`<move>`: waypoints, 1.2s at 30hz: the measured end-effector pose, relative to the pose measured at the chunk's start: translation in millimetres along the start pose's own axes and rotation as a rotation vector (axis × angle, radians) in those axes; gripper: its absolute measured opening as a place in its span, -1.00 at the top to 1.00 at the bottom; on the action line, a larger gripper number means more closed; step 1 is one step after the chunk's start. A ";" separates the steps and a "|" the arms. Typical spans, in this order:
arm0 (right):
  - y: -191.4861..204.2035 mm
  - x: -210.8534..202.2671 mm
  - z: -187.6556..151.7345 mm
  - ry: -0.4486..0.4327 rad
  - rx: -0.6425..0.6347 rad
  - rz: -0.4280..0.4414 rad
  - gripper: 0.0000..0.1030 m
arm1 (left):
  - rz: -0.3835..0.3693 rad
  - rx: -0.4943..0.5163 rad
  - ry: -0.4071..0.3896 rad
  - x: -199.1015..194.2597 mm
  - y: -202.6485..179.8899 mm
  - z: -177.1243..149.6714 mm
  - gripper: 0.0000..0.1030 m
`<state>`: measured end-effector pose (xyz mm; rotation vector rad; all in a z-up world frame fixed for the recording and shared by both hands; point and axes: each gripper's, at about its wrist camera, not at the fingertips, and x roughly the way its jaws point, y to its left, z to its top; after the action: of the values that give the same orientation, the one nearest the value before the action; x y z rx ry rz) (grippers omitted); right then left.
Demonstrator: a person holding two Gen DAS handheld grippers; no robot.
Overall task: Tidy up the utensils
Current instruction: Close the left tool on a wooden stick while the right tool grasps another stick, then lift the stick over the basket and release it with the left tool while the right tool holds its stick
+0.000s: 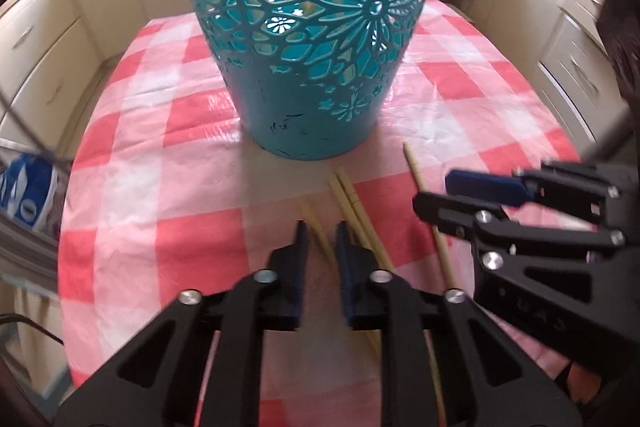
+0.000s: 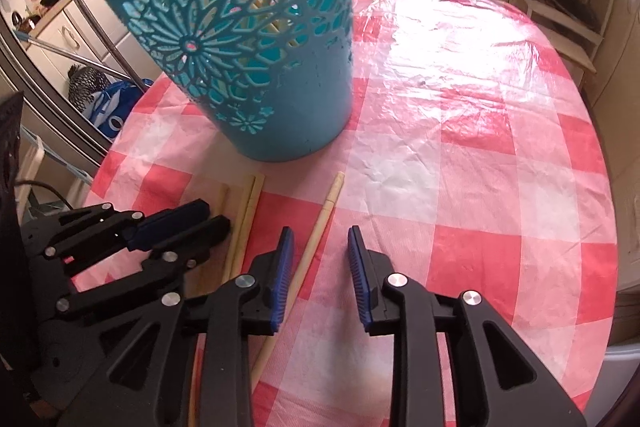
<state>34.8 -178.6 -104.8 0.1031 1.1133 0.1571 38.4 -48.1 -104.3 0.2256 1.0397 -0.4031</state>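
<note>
A teal cut-out utensil holder (image 1: 304, 87) (image 2: 280, 115) stands upright on the pink checked tablecloth (image 1: 160, 131). Pale sticks show through its cut-outs in the right wrist view. Several wooden chopsticks lie loose in front of it. My left gripper (image 1: 322, 233) (image 2: 216, 215) is shut on the leftmost chopstick (image 1: 310, 213) (image 2: 223, 197), near its far end. A pair of chopsticks (image 1: 348, 195) (image 2: 250, 203) lies just to the right of it. My right gripper (image 2: 320, 237) (image 1: 432, 189) is open over a single chopstick (image 2: 330, 199) (image 1: 416, 175), which runs between the pads nearer the left one.
The round table's edge curves close on the left and far side. A blue bag (image 1: 28, 195) (image 2: 108, 107) sits on the floor to the left. Cream cabinets (image 1: 580, 67) surround the table, and a white shelf rack (image 2: 568, 7) stands at the back right.
</note>
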 end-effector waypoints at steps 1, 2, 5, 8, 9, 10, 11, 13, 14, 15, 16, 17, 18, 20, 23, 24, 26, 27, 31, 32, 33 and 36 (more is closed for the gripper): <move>4.9 0.6 -0.3 -0.005 -0.024 -0.024 0.45 | -0.020 0.018 0.006 -0.2 1.3 0.6 0.89; 10.9 1.6 -0.5 -0.004 -0.051 -0.044 0.46 | -0.041 0.042 0.013 -1.1 3.2 0.6 0.91; 19.6 1.5 -0.9 0.013 -0.103 -0.033 0.62 | -0.058 0.120 0.016 -3.0 8.6 -1.6 0.91; 20.2 1.9 -0.2 0.022 -0.104 -0.035 0.62 | -0.055 0.116 0.025 -3.0 14.7 -1.0 0.89; 19.9 1.6 -0.1 0.023 -0.104 -0.040 0.62 | -0.046 0.115 0.026 -2.6 14.7 -0.2 0.87; 20.2 1.6 -0.2 0.023 -0.109 -0.045 0.62 | -0.024 0.126 0.023 -2.3 13.0 0.0 0.78; 23.0 1.7 -0.8 0.023 -0.125 -0.059 0.62 | -0.002 0.140 0.015 -0.9 12.2 0.4 0.70; 30.1 2.6 -2.9 0.019 -0.153 -0.080 0.62 | 0.010 0.160 0.002 -1.6 9.2 -0.9 0.70; 32.8 3.5 -2.7 0.022 -0.156 -0.076 0.66 | 0.011 0.167 -0.002 -1.2 9.1 -1.1 0.76; 33.6 4.6 -2.8 0.025 -0.152 -0.068 0.76 | -0.010 0.171 -0.002 -1.5 8.8 -1.0 0.85; 32.8 5.2 -2.6 0.029 -0.142 -0.058 0.78 | -0.031 0.161 0.001 -2.0 10.2 -0.6 0.91; 28.0 5.9 -1.1 0.032 -0.128 -0.047 0.82 | -0.061 0.153 0.005 -2.7 12.2 -0.8 0.91; 23.9 5.8 -0.5 0.035 -0.101 -0.027 0.86 | -0.109 0.140 0.003 -5.1 15.2 -0.9 0.91; 15.4 5.4 -0.7 0.041 -0.059 0.007 0.88 | -0.172 0.124 -0.018 -16.2 18.8 1.4 0.91; 2.3 4.6 -1.3 0.046 0.008 0.043 0.88 | -0.264 0.130 -0.117 -47.9 26.5 9.1 0.91; -0.3 4.2 -1.8 0.047 0.025 0.054 0.88 | -0.296 0.131 -0.163 -61.1 29.7 12.3 0.91; -5.2 3.7 -2.6 0.050 0.060 0.077 0.88 | -0.358 0.112 -0.240 -83.4 37.5 19.3 0.91; -10.4 1.8 -4.0 0.051 0.072 0.086 0.88 | -0.387 0.099 -0.279 -94.9 41.3 22.8 0.91; -12.9 -0.7 -6.3 0.054 0.097 0.112 0.88 | -0.476 0.028 -0.426 -132.8 60.5 44.6 0.91; -12.9 -0.5 -7.1 0.056 0.101 0.115 0.88 | -0.492 0.002 -0.474 -141.7 65.8 53.1 0.91; -13.2 -0.4 -7.7 0.059 0.106 0.121 0.88 | -0.502 -0.018 -0.504 -146.8 68.0 58.7 0.91; -20.9 -3.3 -8.0 0.061 0.109 0.128 0.88 | -0.509 -0.084 -0.614 -161.8 74.2 79.8 0.91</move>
<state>27.7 -199.7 -108.7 0.2689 1.1764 0.2151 61.4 24.8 75.2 -0.2401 0.4910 -0.8259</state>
